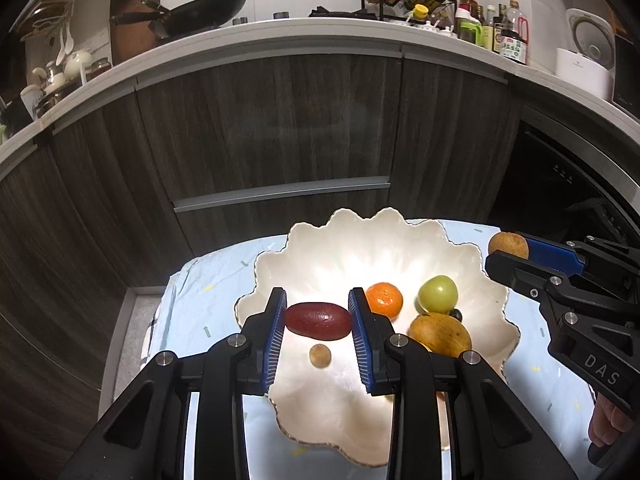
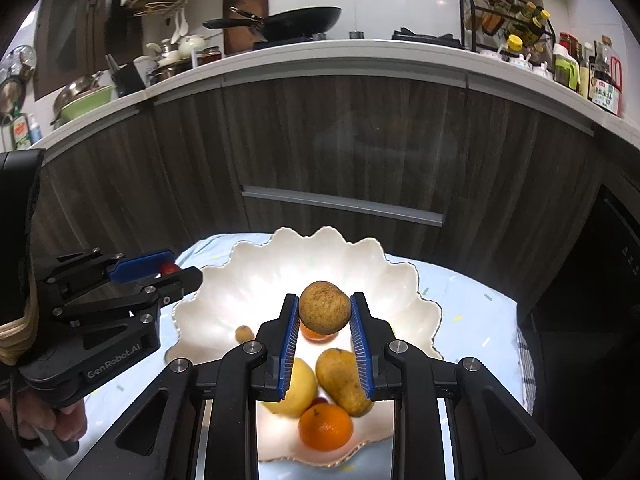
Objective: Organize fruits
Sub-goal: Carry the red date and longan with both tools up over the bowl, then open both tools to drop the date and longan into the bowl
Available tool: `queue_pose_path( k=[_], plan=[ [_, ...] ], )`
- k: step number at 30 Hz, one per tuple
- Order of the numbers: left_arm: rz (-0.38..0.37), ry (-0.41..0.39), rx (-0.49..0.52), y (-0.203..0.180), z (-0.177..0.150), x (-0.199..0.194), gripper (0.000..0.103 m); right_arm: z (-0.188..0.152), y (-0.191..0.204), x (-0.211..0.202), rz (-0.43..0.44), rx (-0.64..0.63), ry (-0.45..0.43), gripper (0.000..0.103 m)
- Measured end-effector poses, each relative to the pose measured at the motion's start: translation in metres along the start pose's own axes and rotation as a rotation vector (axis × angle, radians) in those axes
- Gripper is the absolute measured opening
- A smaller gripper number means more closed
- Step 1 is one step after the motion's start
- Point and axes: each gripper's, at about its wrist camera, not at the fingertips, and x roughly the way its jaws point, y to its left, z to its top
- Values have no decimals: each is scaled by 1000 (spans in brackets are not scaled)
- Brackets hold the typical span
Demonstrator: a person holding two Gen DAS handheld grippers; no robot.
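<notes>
A white scalloped bowl (image 1: 420, 240) (image 2: 224, 300) stands on a pale blue cloth. My left gripper (image 1: 318, 322) is shut on a dark red oval fruit (image 1: 319, 321) above the bowl's left part. A small brown fruit (image 1: 320, 355) lies under it. An orange (image 1: 384, 300), a green fruit (image 1: 438, 293) and a brown pear (image 1: 440, 334) lie in the bowl. My right gripper (image 2: 325, 314) is shut on a round brown fruit (image 2: 325, 307) above the bowl; it also shows in the left wrist view (image 1: 507, 245). Under it lie a pear (image 2: 340, 376), a yellow fruit (image 2: 298, 390) and an orange (image 2: 326, 426).
The cloth-covered table (image 1: 192, 300) stands before dark wood kitchen cabinets (image 1: 280, 132). A white counter (image 1: 256, 36) above carries a wok, a spice rack, bottles and a rice cooker. A dark oven (image 1: 560, 184) stands at the right.
</notes>
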Motion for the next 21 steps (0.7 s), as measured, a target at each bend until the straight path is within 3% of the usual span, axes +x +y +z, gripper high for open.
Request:
queue_pose_path(
  k=[21],
  plan=[
    [5, 64, -39, 10, 8, 50, 32, 13, -11, 46, -28, 32, 40, 27]
  ],
)
